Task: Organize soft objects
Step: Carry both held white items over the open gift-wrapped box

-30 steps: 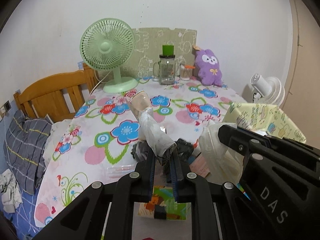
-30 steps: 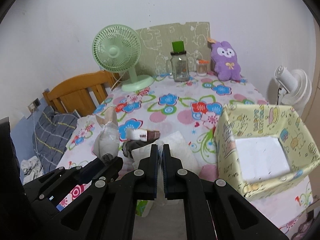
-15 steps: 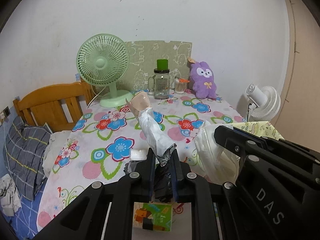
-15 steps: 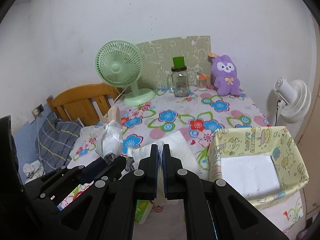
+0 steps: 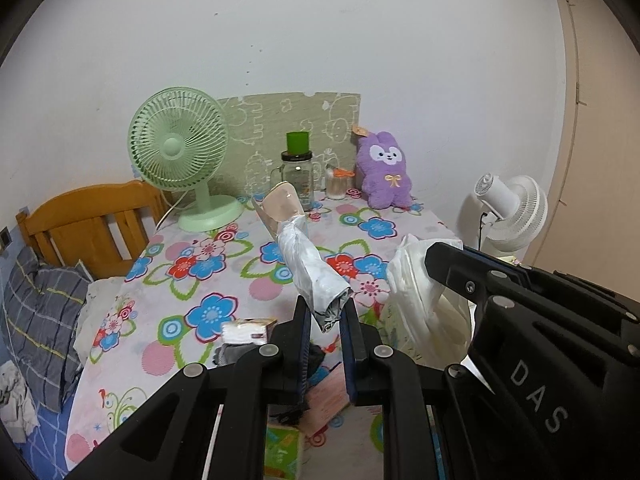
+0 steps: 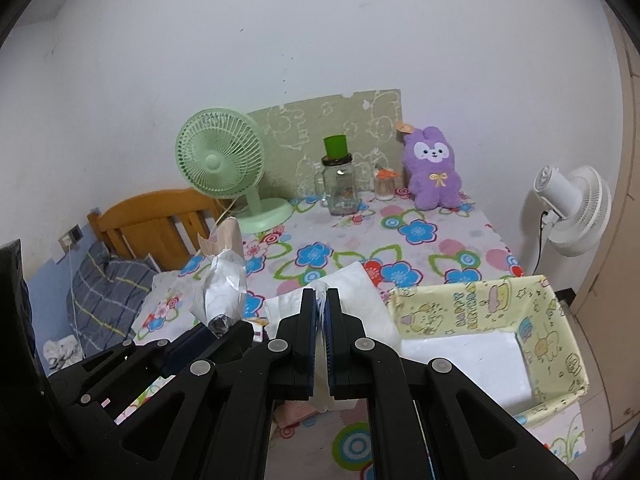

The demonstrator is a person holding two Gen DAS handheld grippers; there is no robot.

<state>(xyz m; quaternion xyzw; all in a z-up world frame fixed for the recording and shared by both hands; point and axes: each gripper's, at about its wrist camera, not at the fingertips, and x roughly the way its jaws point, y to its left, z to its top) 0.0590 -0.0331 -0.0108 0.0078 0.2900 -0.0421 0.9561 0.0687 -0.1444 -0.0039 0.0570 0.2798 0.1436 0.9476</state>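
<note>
Rolled silvery-white bundle [image 5: 310, 268] with a pink flap at its far end — clamped at its near, dark end between the pads of the left gripper [image 5: 325, 316], held up off the flowered tablecloth [image 5: 208, 264] and tilted away toward the back wall. Same bundle visible from the right wrist view [image 6: 224, 280], sticking up above the left gripper [image 6: 224, 330].

White soft plastic-wrapped pack [image 6: 352, 300] pinched at its top edge by the right gripper [image 6: 320, 304], jaws pressed nearly together on the thin film; hanging above the cloth, just beside the yellow cartoon-print box [image 6: 472, 308]. Seen from the left wrist view as a crinkled white bag [image 5: 416, 300] under the right gripper [image 5: 444, 260].

Box open-topped, white inside, at the table's near right corner.

Below the lifted bundle, on the cloth: a small white packet [image 5: 248, 330], something dark grey [image 5: 232, 354], a pinkish flat item [image 5: 328, 400] — kind unclear.

Further back: green desk fan [image 5: 180, 152], glass jar [image 5: 298, 180] with a green cup [image 5: 298, 142] on its lid, purple plush rabbit [image 5: 386, 168] against a patterned board [image 5: 272, 128]. White fan [image 5: 512, 208] off the table to the right; wooden headboard [image 5: 88, 224] and grey plaid pillow [image 5: 40, 320] to the left.
</note>
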